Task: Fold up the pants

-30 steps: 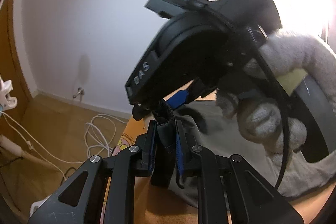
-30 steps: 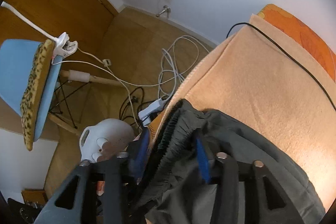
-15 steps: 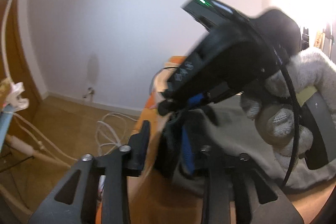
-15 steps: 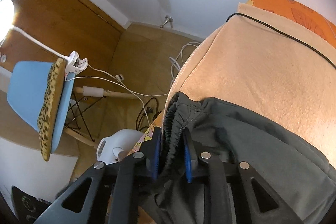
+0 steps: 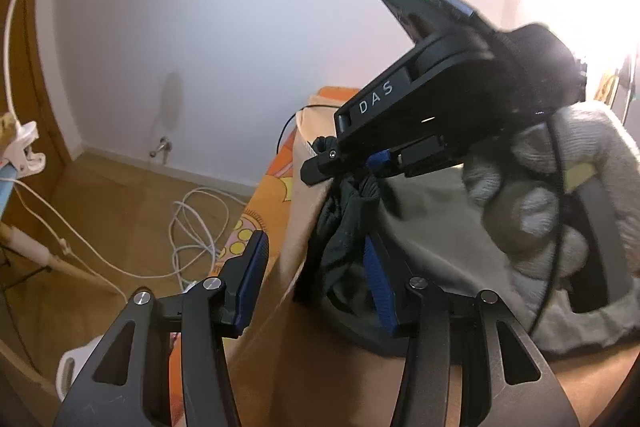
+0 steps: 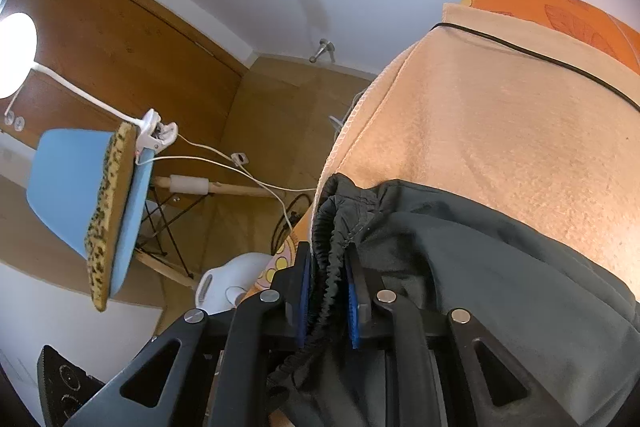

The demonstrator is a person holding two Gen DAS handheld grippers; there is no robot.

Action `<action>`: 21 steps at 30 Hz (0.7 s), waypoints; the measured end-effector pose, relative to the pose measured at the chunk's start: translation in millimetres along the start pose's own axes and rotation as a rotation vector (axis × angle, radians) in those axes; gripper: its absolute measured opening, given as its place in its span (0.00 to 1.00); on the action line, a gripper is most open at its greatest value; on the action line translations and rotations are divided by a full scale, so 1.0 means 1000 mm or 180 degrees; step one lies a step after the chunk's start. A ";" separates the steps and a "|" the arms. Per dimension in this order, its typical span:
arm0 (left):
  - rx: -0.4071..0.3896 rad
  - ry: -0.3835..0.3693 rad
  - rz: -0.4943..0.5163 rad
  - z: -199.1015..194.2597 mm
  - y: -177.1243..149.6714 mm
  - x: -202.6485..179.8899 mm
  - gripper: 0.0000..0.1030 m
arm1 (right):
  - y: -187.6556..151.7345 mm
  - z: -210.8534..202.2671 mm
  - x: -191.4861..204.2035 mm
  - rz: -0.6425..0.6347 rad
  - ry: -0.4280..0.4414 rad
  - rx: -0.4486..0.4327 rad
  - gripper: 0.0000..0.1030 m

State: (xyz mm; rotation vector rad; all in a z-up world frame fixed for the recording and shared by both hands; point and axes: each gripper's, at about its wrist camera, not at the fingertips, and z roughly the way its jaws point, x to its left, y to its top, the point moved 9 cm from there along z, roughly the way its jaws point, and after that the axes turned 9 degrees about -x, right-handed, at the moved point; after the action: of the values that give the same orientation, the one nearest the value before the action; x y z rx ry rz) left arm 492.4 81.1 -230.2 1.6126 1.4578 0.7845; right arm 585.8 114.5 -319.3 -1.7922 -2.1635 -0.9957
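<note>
Pants (image 6: pixel 460 267): we see dark grey pants lying on the peach blanket (image 6: pixel 500 115), their gathered elastic waistband bunched at the blanket's edge nearest the floor.
Right gripper (image 6: pixel 326 291): we hold it pointing down at the waistband; its jaws are closing, and the blue pads already press the ribbed band from both sides.
Left gripper (image 5: pixel 316 283): its jaws are opening; the pad farther from the blanket's edge lies against the dark cloth, the other stands clear over that edge, so we count the cloth as let go.
Hand (image 5: pixel 536 195): a grey knitted glove wraps the right gripper's handle, above the pants.
Blanket: it covers an orange patterned bedspread (image 6: pixel 568 11), with a thin black cable (image 6: pixel 540 55) running across it well beyond the pants.
Floor beside the blanket: we note white cables (image 5: pixel 192 227), a blue chair (image 6: pixel 80 195) with a leopard-print cushion and a white clip lamp (image 6: pixel 16 55).
</note>
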 end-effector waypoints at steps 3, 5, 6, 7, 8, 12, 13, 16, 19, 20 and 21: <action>-0.0058 -0.0143 -0.0064 -0.016 -0.006 0.001 0.46 | 0.001 -0.002 -0.003 0.0018 0.0023 -0.0008 0.13; -0.0028 -0.0239 -0.0100 -0.017 -0.011 0.001 0.46 | 0.001 0.000 -0.002 0.0030 0.0031 -0.0010 0.13; -0.0035 -0.0242 -0.0104 -0.020 -0.012 0.000 0.46 | 0.000 0.002 -0.002 0.0028 0.0029 -0.0009 0.13; -0.0072 -0.0222 -0.0069 -0.023 -0.013 -0.001 0.46 | 0.000 0.002 -0.002 0.0028 0.0018 -0.0012 0.13; -0.0083 -0.0234 -0.0029 -0.027 -0.013 -0.005 0.46 | 0.000 0.002 -0.002 0.0027 0.0018 -0.0013 0.13; -0.0070 -0.0361 -0.0033 -0.030 -0.014 -0.017 0.46 | 0.000 0.002 -0.002 0.0024 0.0013 -0.0009 0.13; -0.0090 -0.0365 -0.0001 -0.033 -0.014 -0.022 0.46 | 0.000 0.002 -0.002 0.0021 0.0015 -0.0004 0.13; 0.0079 -0.0388 -0.0031 -0.028 -0.015 -0.028 0.46 | 0.001 0.002 -0.002 0.0030 0.0012 -0.0001 0.13; 0.0341 -0.0335 -0.0112 -0.006 -0.023 -0.016 0.46 | 0.001 0.003 -0.002 0.0037 0.0024 -0.0003 0.14; 0.0357 -0.0256 -0.0126 0.000 -0.023 -0.011 0.46 | 0.001 0.003 -0.002 0.0042 0.0024 -0.0002 0.14; 0.0386 -0.0206 -0.0141 0.007 -0.023 -0.008 0.46 | 0.000 0.003 -0.002 0.0043 0.0025 0.0003 0.14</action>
State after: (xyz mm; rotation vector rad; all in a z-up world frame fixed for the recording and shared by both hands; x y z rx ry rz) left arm 485.9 72.6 -252.6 1.6741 1.5143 0.6235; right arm 587.5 114.3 -322.6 -1.7969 -2.1441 -0.9970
